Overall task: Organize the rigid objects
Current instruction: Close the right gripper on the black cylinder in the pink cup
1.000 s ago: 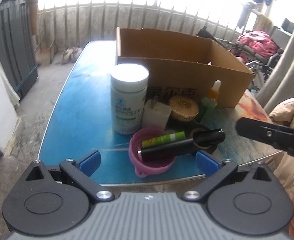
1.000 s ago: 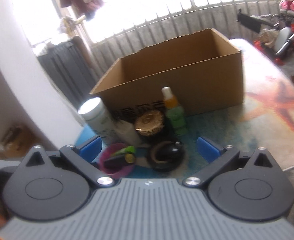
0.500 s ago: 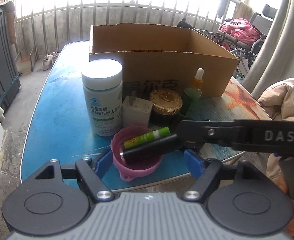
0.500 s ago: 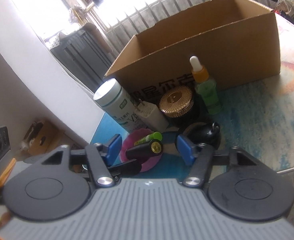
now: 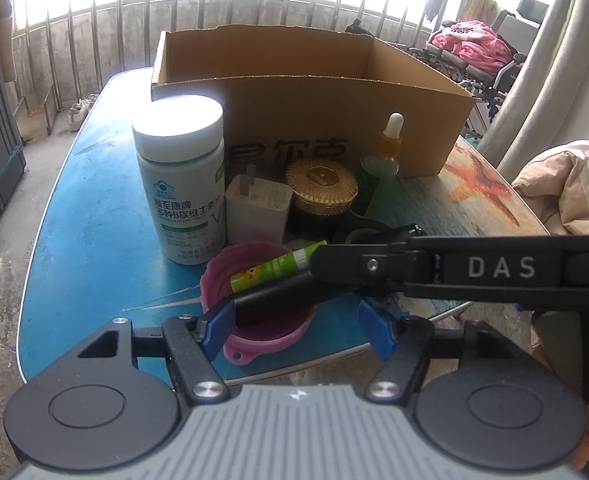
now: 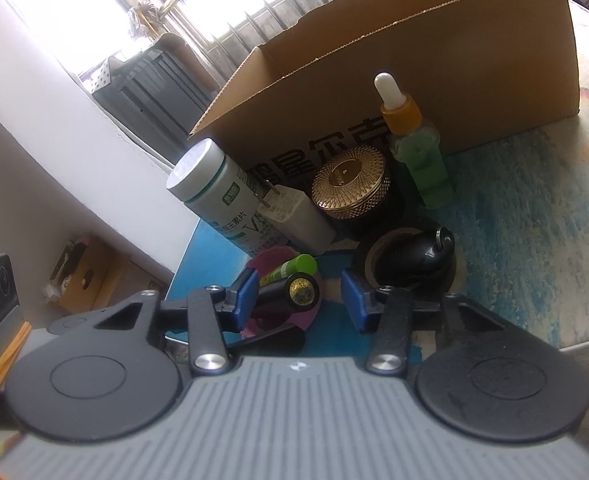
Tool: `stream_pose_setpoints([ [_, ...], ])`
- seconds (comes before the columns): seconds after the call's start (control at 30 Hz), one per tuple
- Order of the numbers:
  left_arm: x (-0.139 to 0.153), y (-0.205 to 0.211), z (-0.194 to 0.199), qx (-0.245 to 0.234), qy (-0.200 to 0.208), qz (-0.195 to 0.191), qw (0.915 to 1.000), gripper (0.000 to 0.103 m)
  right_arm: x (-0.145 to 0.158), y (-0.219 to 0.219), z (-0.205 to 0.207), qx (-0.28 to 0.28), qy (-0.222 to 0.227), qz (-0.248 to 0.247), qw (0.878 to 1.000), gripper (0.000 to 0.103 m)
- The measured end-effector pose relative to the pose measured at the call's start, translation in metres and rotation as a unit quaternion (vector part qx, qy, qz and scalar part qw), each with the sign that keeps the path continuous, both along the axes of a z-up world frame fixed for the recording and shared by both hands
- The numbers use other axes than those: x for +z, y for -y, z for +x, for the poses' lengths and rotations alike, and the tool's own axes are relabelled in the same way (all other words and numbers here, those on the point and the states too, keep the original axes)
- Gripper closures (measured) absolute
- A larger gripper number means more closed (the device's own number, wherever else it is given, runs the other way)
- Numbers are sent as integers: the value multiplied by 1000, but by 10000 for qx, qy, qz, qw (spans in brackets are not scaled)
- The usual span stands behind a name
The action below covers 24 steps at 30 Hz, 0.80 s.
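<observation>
Nearest you, at the table's front edge, the pink cup [image 5: 268,332] holds two slim things lying across its rim: a black tube [image 6: 290,290] with a gold end cap and a green lip balm stick [image 5: 278,270]. Your right gripper [image 6: 300,294] reaches in from the side with its blue pads spread wide either side of the black tube's capped end, not yet closed on it. Your left gripper [image 5: 294,326] is also wide, its pads flanking the cup and gripping nothing.

That tube looks light, stiff and smooth, so it may roll or slip; take it across the middle of its barrel rather than at the cap, and expect the light cup to shift or tip if you drag.

Just behind sit a black tape roll [image 6: 406,264] with a dark rounded item on it, a white plug adapter [image 5: 256,208], a white vitamin bottle [image 5: 182,184], a gold-lidded jar [image 5: 321,188] and a green dropper bottle [image 6: 418,148], probably glass and top-heavy.

Farthest back stands the open cardboard box [image 5: 334,120], the likely destination, on the blue table [image 5: 90,216].
</observation>
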<state>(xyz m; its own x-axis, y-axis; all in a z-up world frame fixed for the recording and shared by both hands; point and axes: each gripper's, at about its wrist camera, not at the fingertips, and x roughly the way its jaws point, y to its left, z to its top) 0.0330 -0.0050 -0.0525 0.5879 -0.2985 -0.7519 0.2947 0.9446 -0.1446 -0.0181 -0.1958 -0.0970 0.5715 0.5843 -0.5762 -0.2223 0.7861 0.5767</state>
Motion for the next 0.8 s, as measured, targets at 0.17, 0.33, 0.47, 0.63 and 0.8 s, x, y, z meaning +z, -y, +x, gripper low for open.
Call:
stream_pose_setpoints([
  [0.17, -2, 1, 1, -28, 26, 63, 10000, 33, -8, -2, 5, 15, -90, 122, 9999, 64],
  [0.33, -2, 1, 1, -50, 67, 116, 9999, 33, -9, -5, 6, 62, -111, 200, 9997, 71],
  [0.47, -2, 3, 0, -61, 81, 153, 9998, 33, -6, -8, 3, 118, -101, 180, 9997, 76],
  [0.63, -1, 2, -2, -66, 55, 122, 9999, 33, -5, -6, 1, 156, -176, 221, 9995, 76],
  [0.8, 2, -1, -8, -97, -27, -57, 9999, 29, -6, -2, 0, 161, -316, 419, 9985, 77],
])
